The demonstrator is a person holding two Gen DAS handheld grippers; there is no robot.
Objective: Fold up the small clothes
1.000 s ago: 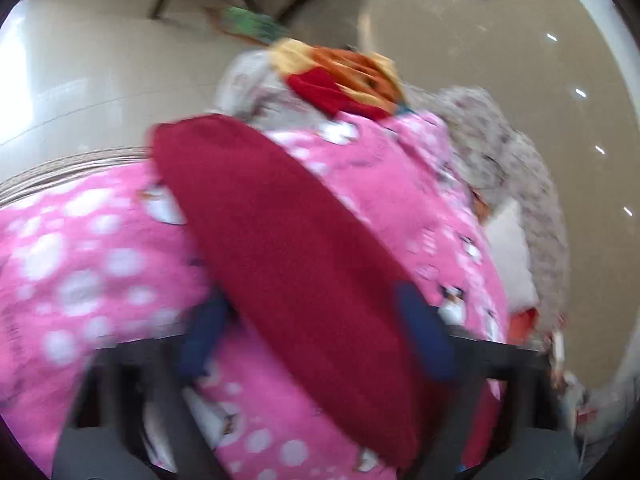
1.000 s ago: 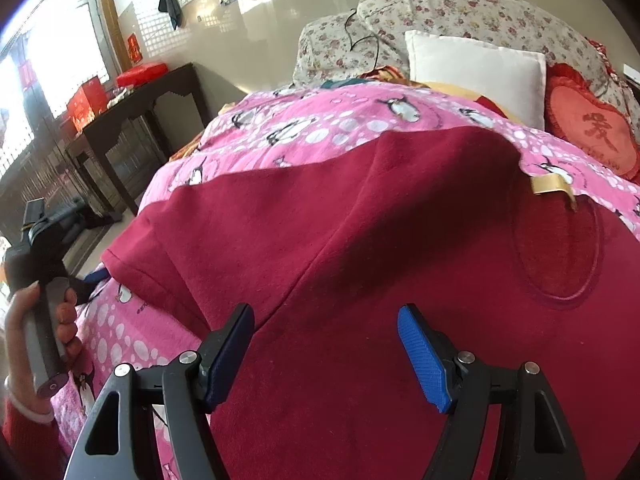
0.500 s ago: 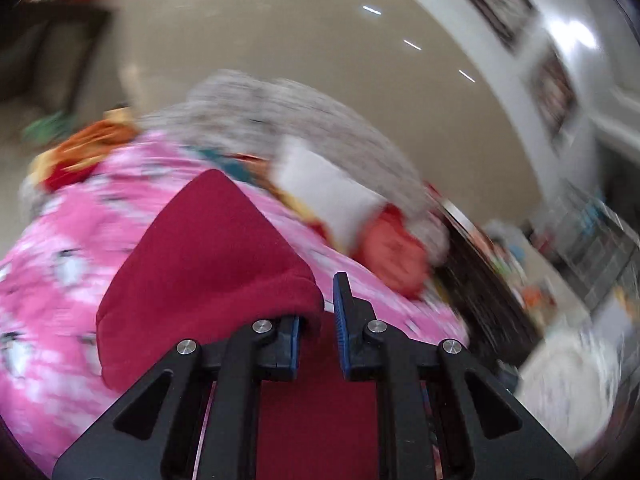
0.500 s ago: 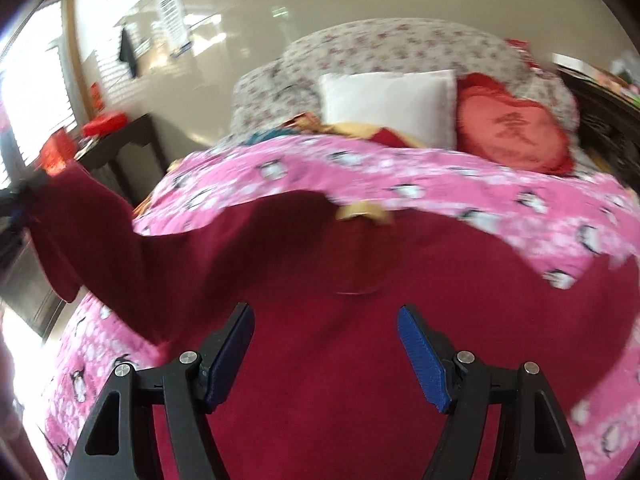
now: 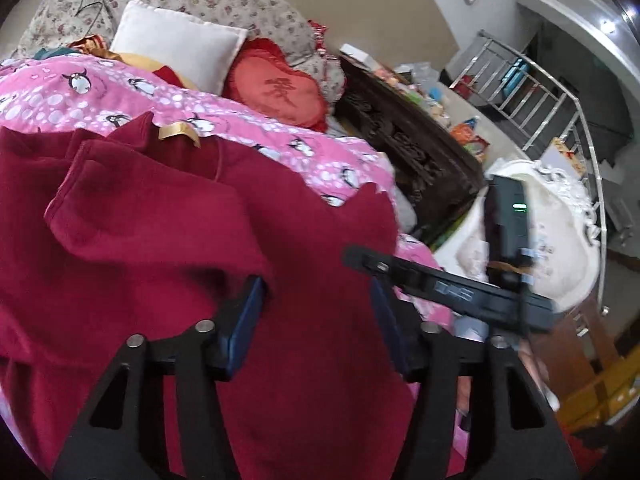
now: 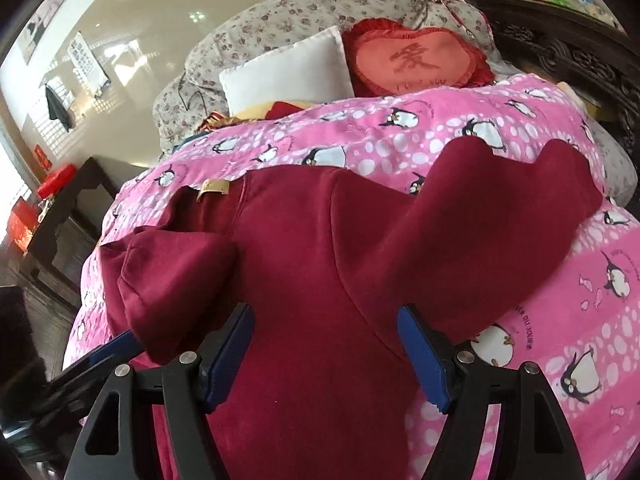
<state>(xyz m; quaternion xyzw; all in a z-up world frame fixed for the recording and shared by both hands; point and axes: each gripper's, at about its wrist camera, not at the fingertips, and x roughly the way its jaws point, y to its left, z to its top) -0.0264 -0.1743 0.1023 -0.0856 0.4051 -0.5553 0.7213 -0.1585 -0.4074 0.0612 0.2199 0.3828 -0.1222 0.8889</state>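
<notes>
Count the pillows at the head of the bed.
3 visible: floral pillow at the back, white pillow in front of it, red heart pillow beside the white one. The pink blanket may hide others.

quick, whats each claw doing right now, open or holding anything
left claw: open, just let go and spread; the dark red garment lies under it, not pinched.
right claw: open wide over the same garment, holding nothing.

Left tongs (image 5: pixel 316 320) just opened, sleeve (image 5: pixel 160 208) folded inward.

Bright daylight, glare on the glossy wall (image 6: pixel 168 12), fisheye bending and dark corners (both views), slight motion blur
</notes>
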